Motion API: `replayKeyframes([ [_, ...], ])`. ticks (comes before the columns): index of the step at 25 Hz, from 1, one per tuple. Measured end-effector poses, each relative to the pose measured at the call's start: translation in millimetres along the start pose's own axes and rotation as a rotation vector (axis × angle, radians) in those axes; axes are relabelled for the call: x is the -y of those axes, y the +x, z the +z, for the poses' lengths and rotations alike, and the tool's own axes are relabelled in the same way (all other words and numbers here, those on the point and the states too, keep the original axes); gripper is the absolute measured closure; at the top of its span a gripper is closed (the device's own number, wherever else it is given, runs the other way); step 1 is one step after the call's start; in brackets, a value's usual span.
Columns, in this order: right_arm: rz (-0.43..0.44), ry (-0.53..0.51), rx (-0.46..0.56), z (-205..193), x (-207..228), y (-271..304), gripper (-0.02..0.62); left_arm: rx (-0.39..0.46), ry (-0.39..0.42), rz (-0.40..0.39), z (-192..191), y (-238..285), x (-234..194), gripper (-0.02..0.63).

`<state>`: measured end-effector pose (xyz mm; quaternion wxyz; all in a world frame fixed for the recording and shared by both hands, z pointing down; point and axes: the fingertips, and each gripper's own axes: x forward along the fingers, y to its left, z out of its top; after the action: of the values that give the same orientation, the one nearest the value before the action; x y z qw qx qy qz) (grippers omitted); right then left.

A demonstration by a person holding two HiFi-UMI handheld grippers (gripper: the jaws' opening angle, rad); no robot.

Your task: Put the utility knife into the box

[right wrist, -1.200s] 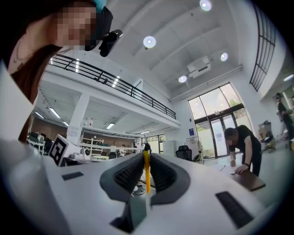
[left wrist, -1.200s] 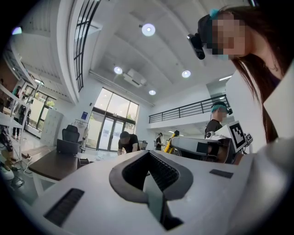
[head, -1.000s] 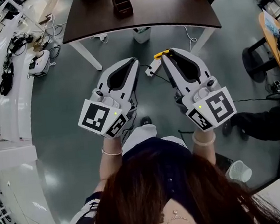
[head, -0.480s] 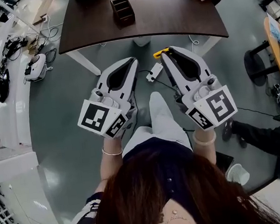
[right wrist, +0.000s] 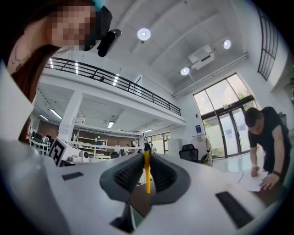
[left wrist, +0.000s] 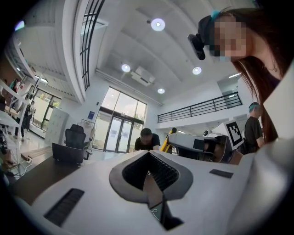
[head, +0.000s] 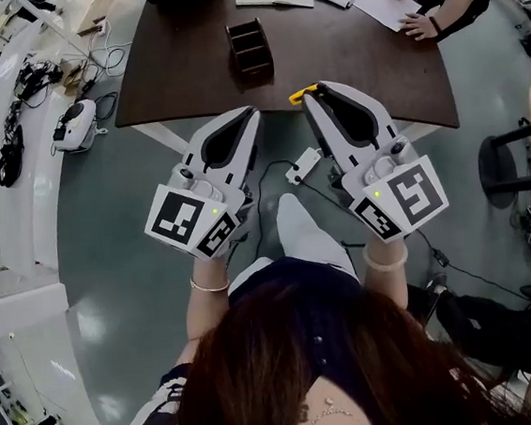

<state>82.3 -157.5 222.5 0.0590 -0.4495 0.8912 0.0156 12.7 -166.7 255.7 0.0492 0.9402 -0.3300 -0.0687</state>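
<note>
Fingers (right wrist: 130,173) of the right gripper (head: 313,92) clamp one utility knife (head: 301,93); the left gripper (head: 253,114) has its fingers pressed together.
Only the head view shows one box (head: 250,48) on the counter (head: 176,75), beyond the knife.

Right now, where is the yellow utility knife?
In the head view the utility knife is clamped in the right gripper, at the near edge of the table, right of the brown box.

Your yellow utility knife (head: 299,94) was pinched edge-on btwn the right gripper (head: 317,89) jaws, end poking out. Dark divided box (head: 254,65) stood upright on the table (head: 184,69), apart from it.
</note>
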Motion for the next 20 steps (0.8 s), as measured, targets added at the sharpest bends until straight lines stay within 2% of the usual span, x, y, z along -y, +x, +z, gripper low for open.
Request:
replayKeyframes([
  [4, 0.048, 0.017, 0.004, -5, 43, 36, 0.538, 0.003, -0.001, 0.037, -2, 43, -30, 0.605],
  [9, 0.095, 0.028, 0.013, -5, 77, 73, 0.538, 0.012, -0.008, 0.078, 0, 79, -64, 0.605],
  [20, 0.100, 0.060, 0.002, -16, 121, 147, 0.538, 0.004, -0.016, 0.078, 6, 131, -137, 0.604],
])
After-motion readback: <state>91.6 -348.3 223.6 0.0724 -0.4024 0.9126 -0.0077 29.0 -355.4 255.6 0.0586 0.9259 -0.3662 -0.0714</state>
